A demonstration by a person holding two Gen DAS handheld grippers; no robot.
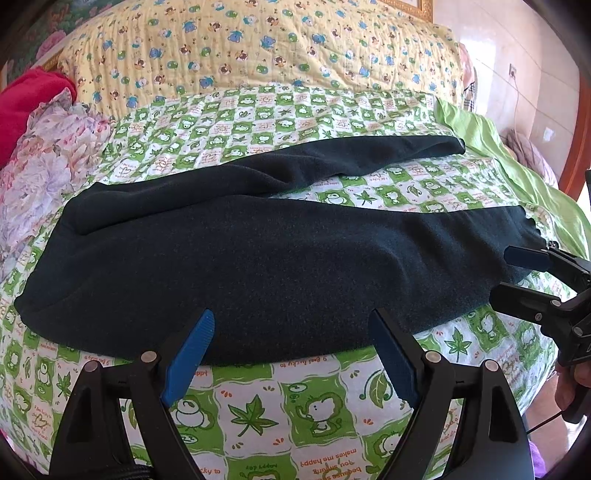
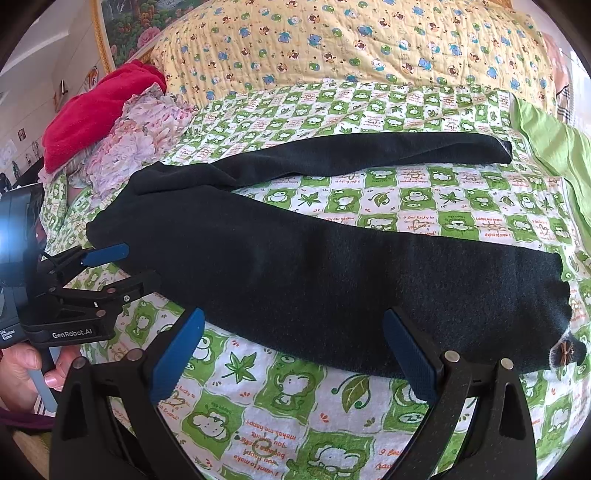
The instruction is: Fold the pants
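A bed carries everything here, covered by a green-and-white checked sheet [image 1: 258, 406] printed with frogs, leaves and small lines of text. Farther back lies a yellow quilt [image 1: 258, 48] dotted with little bears, and along the right side a plain lime-green cloth [image 1: 491, 147] runs down the edge. At the left, a floral fabric heap [image 2: 129, 147] sits against a red garment [image 2: 96, 107] (both crumpled, neither spread flat). Behind the bed a gold-framed flower picture [image 2: 125, 33] hangs on a pale wall; tiled wall with a socket and cord shows at the far right in the left wrist view.

The dark pants [image 1: 258, 251] lie flat across the sheet, waist toward the left, the two legs fanning apart to the right with checked sheet showing between them.

The left gripper [image 1: 291, 354] hovers at the near edge of the pants by the waist end, its blue-padded fingers spread wide, grasping nothing. The right gripper [image 2: 291, 354] sits near the nearer leg's cuff, fingers likewise wide apart and empty. A hand [image 2: 22, 369] holds the left gripper's handle.
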